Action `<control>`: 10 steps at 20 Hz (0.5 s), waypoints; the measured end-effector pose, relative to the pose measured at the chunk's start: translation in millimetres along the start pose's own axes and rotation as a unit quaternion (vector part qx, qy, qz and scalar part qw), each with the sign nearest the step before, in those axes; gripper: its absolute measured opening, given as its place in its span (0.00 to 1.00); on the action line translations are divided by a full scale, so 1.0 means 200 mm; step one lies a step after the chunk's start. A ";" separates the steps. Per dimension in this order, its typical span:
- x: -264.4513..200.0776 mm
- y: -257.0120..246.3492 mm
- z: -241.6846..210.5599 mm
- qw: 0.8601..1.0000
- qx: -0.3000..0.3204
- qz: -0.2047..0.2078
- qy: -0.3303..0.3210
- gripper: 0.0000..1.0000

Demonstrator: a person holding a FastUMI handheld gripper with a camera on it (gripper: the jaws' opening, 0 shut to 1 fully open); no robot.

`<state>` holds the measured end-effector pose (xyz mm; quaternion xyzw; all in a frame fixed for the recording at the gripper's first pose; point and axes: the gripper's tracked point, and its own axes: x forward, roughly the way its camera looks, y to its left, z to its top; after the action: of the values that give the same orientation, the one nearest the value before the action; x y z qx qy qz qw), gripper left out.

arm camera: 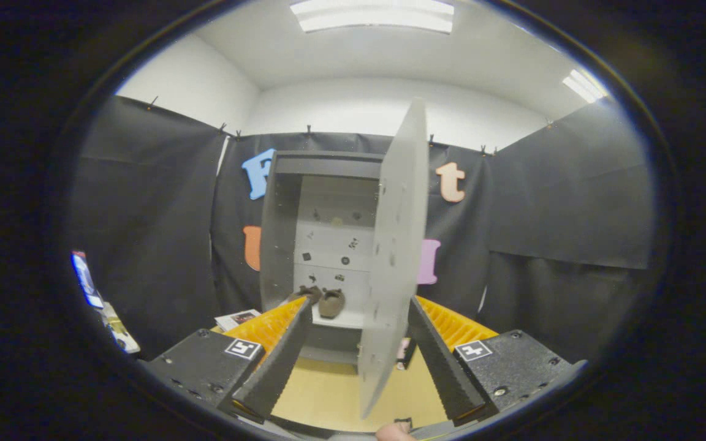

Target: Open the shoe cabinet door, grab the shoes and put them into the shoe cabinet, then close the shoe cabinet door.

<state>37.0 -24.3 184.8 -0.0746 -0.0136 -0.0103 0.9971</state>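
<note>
The grey shoe cabinet (279,233) stands open straight ahead, beyond my fingers. A pair of brown shoes (322,301) sits side by side on its bottom shelf. The cabinet door (396,245) is swung out towards me, edge-on, and its lower part hangs between my fingertips, close to the right finger (442,361). My gripper (362,331) is open, with a wide gap between the fingers. I cannot tell whether the right finger touches the door.
A tan tabletop (328,392) lies under the fingers and the cabinet. Some printed paper (236,318) rests left of the cabinet base. A device with a lit screen (86,278) stands far left. A fingertip (396,432) shows below the door.
</note>
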 end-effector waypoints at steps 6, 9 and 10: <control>-0.28 -0.49 -0.10 0.997 -0.014 -0.072 -0.034 1.00; -0.27 -0.69 -0.17 0.995 -0.008 -0.089 -0.036 1.00; -0.26 -0.74 -0.20 0.995 -0.017 -0.089 -0.029 1.00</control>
<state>-16.9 -175.4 165.2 -0.0902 -0.0493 -0.0973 0.9899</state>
